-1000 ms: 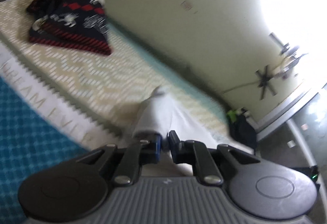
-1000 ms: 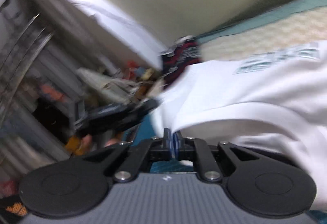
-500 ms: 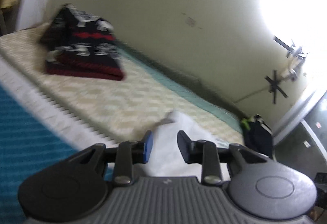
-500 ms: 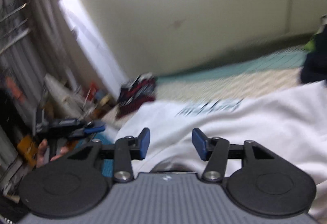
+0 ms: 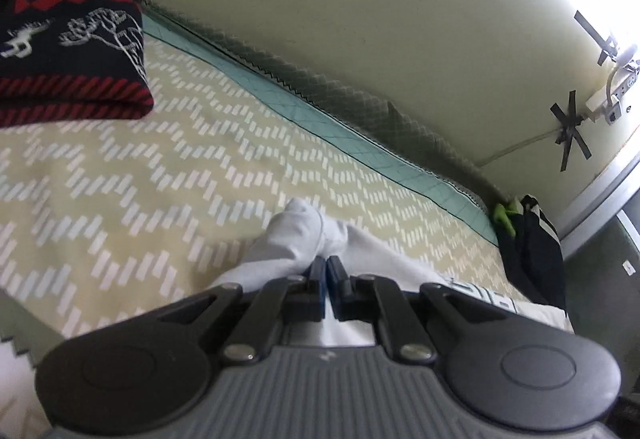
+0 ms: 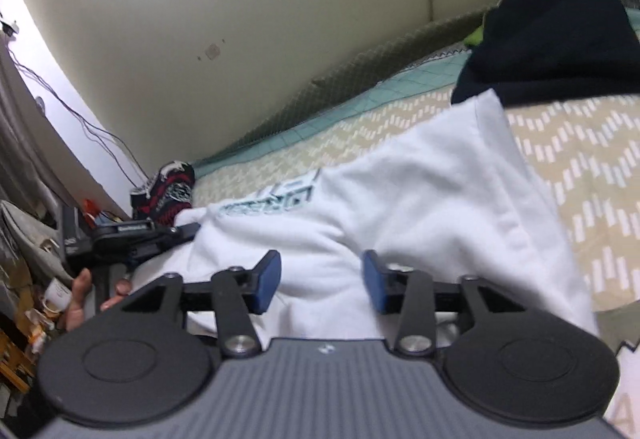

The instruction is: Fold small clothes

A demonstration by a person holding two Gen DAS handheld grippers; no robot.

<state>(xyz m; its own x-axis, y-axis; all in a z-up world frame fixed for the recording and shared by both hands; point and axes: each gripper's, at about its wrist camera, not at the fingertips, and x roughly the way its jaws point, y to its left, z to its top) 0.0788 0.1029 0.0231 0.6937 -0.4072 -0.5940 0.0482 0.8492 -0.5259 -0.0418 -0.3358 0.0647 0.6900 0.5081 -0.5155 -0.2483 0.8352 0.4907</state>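
A white garment (image 6: 420, 191) with teal print lies spread on the patterned bedspread (image 5: 160, 143). My left gripper (image 5: 326, 271) is shut on a bunched edge of the white garment (image 5: 296, 235), which pokes up past the fingertips. In the right wrist view the left gripper (image 6: 192, 227) is at the cloth's left edge, held by a hand (image 6: 80, 299). My right gripper (image 6: 320, 281) hovers over the near edge. Its jaws are closing with white cloth between them, and the blue pads (image 6: 268, 279) stand apart from it.
A folded dark sweater (image 5: 68, 39) with red and white patterns sits at the far left of the bed. A dark navy garment (image 6: 552, 39) is heaped at the far right by the wall. Cluttered shelves (image 6: 24, 259) stand left of the bed.
The left gripper opened, moved along the cloth and shut again on the white edge. The right gripper let go of the garment, opened wide and swung toward the bed.
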